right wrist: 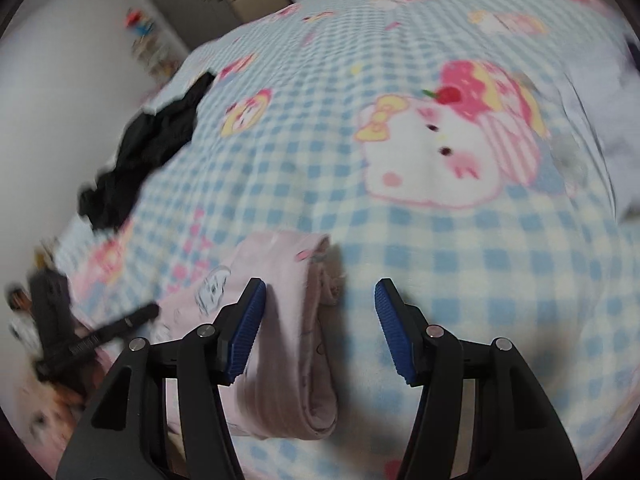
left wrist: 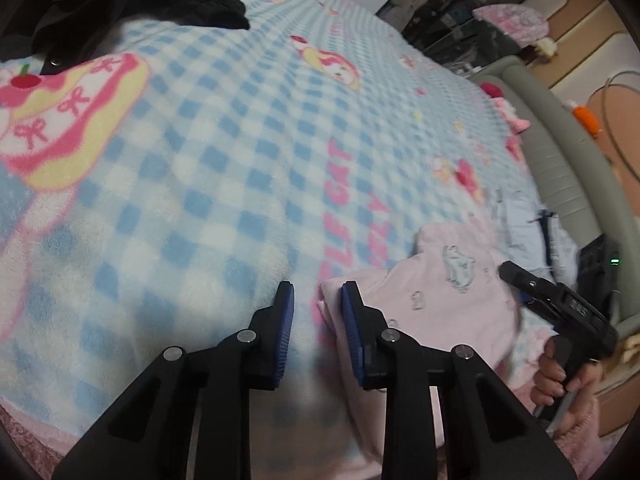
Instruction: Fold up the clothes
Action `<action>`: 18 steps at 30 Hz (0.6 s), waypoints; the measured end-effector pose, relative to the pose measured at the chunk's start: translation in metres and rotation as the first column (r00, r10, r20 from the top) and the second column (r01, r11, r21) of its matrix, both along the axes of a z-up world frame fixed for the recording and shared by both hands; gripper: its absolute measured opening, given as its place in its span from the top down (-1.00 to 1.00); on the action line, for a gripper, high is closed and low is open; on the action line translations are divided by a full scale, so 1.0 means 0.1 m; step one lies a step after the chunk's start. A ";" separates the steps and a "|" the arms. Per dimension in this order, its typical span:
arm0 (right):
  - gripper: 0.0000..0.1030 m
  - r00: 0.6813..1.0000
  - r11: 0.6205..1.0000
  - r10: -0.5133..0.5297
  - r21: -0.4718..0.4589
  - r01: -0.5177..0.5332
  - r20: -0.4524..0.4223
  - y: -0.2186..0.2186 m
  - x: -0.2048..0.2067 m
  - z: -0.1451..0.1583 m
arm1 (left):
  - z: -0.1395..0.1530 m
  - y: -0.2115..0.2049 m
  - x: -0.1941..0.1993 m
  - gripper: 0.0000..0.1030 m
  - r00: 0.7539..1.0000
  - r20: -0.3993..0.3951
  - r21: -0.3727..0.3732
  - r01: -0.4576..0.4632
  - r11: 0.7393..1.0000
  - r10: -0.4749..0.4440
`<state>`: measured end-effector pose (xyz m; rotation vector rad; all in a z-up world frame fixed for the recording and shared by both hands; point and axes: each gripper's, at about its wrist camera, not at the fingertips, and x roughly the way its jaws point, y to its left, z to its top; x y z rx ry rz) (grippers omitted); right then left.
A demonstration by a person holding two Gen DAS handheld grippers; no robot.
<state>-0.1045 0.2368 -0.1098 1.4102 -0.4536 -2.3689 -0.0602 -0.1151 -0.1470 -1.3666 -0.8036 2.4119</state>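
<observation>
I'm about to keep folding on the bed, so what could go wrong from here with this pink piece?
The left gripper has open jaws at the edge of the pink garment; closing here might also pinch the fleecy checked blanket. The right gripper stands open over the garment's rolled fold, so a nudge may undo it. The two grippers are close together and could bump.

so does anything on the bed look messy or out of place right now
Yes: a black garment lies crumpled in an unfolded heap near the far edge of the checked blanket. The pink garment near the grippers is already folded over. Nothing looks spilled or damaged.
</observation>
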 end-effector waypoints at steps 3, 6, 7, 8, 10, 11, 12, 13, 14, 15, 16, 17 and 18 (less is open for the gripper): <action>-0.12 1.000 1.000 0.021 -0.012 -0.021 -0.016 0.05 0.14 0.10 | 0.05 0.03 0.14 0.44 1.000 -0.022 0.073 0.018 0.997 -0.016; -0.12 0.998 0.997 0.062 0.041 -0.061 -0.023 -0.01 0.32 0.14 | 0.08 0.19 0.27 0.38 0.998 -0.030 0.053 0.065 0.996 -0.064; -0.12 0.996 0.994 0.081 0.074 -0.079 -0.023 -0.06 0.39 0.13 | 0.07 0.27 0.29 0.35 0.997 -0.020 0.033 0.081 0.996 -0.080; -0.12 0.994 0.988 0.106 0.112 -0.103 -0.025 -0.13 0.45 0.11 | 0.05 0.35 0.31 0.31 0.995 -0.009 0.014 0.097 0.995 -0.097; -0.12 0.988 0.978 0.152 0.150 -0.147 -0.024 -0.25 0.56 0.06 | -0.02 0.41 0.33 0.11 0.996 0.018 0.021 0.087 0.996 -0.087; -0.12 0.985 0.974 0.169 0.154 -0.164 -0.021 -0.28 0.60 0.03 | -0.05 0.42 0.34 0.08 0.996 0.028 0.040 0.080 0.996 -0.081; -0.12 0.982 0.971 0.187 0.159 -0.181 -0.018 -0.32 0.64 0.00 | -0.07 0.46 0.34 0.07 0.996 0.034 0.012 0.086 0.996 -0.086; -0.12 0.980 0.967 0.197 0.170 -0.192 -0.015 -0.35 0.67 -0.04 | -0.08 0.50 0.35 0.07 0.995 0.040 -0.021 0.094 0.995 -0.093; -0.12 0.979 0.962 0.201 0.192 -0.195 -0.011 -0.37 0.68 -0.09 | -0.09 0.54 0.35 0.07 0.994 0.039 -0.066 0.102 0.993 -0.100; -0.12 0.979 0.956 0.204 0.218 -0.197 -0.007 -0.39 0.68 -0.14 | -0.10 0.57 0.35 0.07 0.994 0.041 -0.090 0.109 0.990 -0.106; -0.12 0.979 0.953 0.205 0.228 -0.200 0.000 -0.40 0.68 -0.18 | -0.12 0.58 0.35 0.08 0.994 0.048 -0.099 0.105 0.990 -0.100; -0.12 0.978 0.953 0.207 0.224 -0.202 0.002 -0.38 0.68 -0.18 | -0.13 0.57 0.34 0.08 0.994 0.054 -0.095 0.101 0.990 -0.096; -0.12 0.978 0.954 0.209 0.220 -0.204 -0.001 -0.36 0.69 -0.18 | -0.14 0.56 0.34 0.11 0.994 0.059 -0.089 0.097 0.991 -0.092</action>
